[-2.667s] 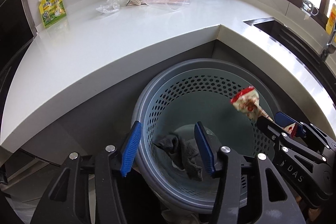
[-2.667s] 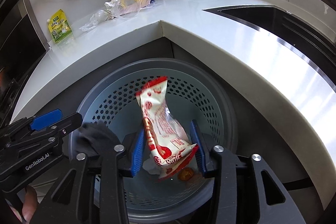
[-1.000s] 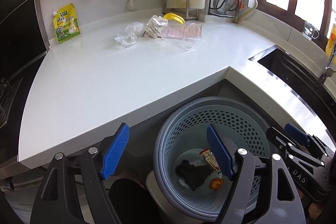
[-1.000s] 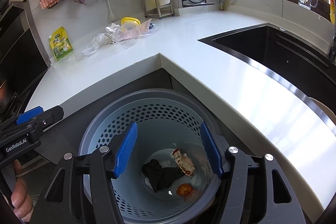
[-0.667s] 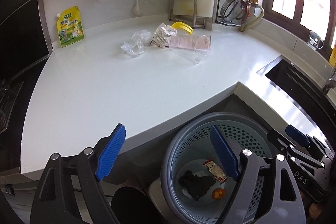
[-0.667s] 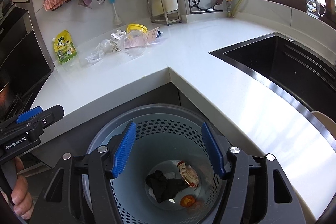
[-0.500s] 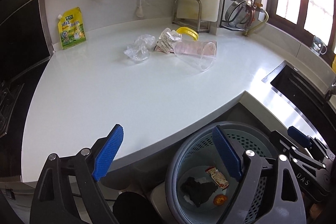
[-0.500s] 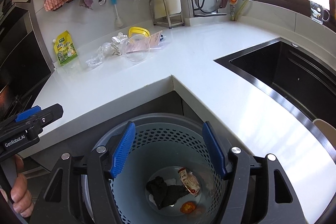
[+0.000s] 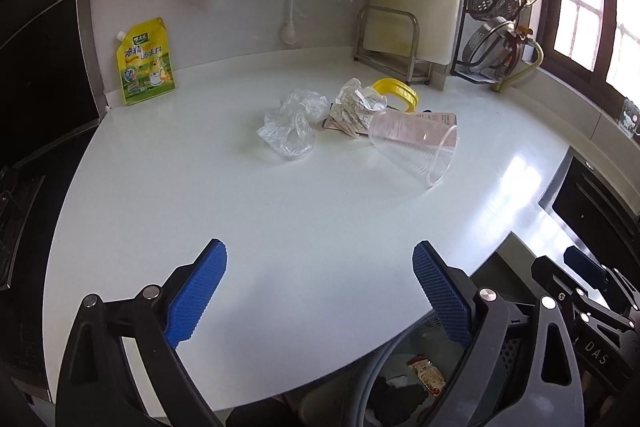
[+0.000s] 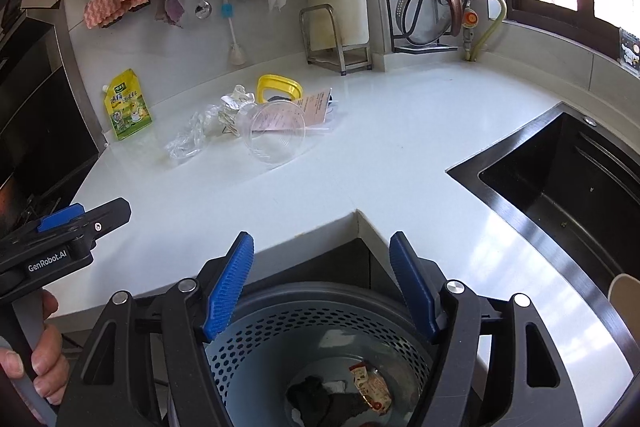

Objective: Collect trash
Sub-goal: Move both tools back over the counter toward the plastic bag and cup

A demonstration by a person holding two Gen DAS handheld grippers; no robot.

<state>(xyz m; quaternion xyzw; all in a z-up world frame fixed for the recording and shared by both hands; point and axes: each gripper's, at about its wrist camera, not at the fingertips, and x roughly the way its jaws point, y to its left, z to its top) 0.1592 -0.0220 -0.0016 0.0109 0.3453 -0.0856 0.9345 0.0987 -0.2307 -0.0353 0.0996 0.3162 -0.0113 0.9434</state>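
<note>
From my left wrist camera, my left gripper (image 9: 318, 291) has its jaws spread wide and opening further, with nothing between the blue pads (image 9: 198, 293). Under and ahead of the jaws lies bare white countertop (image 9: 280, 211), open all the way to the trash well ahead. There, a crumpled clear plastic bag (image 9: 290, 125) sits ahead and slightly left of centre. A crumpled foil wrapper (image 9: 358, 103) lies just right of it, touching a clear plastic cup (image 9: 414, 147) that lies on its side with its mouth toward me. A yellow lid (image 9: 396, 95) lies behind them. A yellow pouch (image 9: 145, 63) leans on the wall far ahead to the left. The counter's front edge curves under my right jaw; below it the grey basket (image 9: 384, 359) shows, with a snack wrapper (image 9: 428, 375) and a dark rag (image 9: 396, 397) inside.

From my right wrist camera, my right gripper (image 10: 320, 283) is also empty, its jaws apart and opening. They straddle the inner corner of the counter (image 10: 357, 213), with the basket rim (image 10: 320, 291) directly below and between them. The cup (image 10: 276, 135) lies well ahead, slightly left. The black sink (image 10: 568, 179) opens off to the right, its steel edge running toward me. My left gripper (image 10: 64, 227) sits at the left over the counter's near edge, a hand (image 10: 44, 359) gripping its handle.
</note>
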